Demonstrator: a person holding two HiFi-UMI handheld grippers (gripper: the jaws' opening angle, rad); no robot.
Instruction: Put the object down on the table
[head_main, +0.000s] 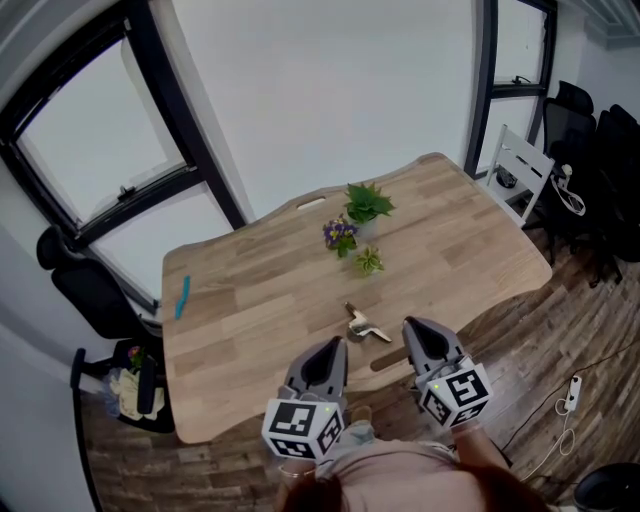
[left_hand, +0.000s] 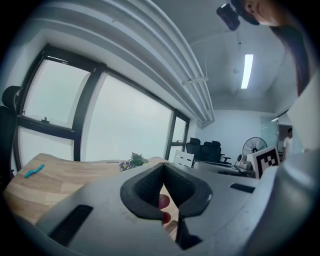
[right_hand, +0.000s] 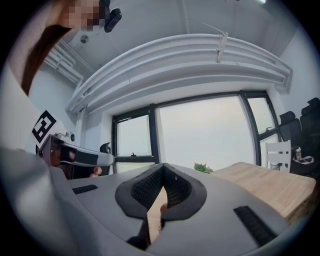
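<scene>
The wooden bench (head_main: 260, 290) carries what I take to be the task's thing, a small metal object (head_main: 366, 326) lying flat just beyond the left tongs (head_main: 330, 352) and right tongs (head_main: 418, 335). Both pairs hover over the near edge, jaws pressed together on nothing, so the putting-down looks done. Next calls only for lifting clear. The potted plants (head_main: 367, 203) and blue strip (head_main: 182, 297) lie well apart, blocking nothing.

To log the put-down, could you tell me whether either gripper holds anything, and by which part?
Nothing is held: the left gripper and the right gripper each have their jaws shut together, with nothing between them.
</scene>
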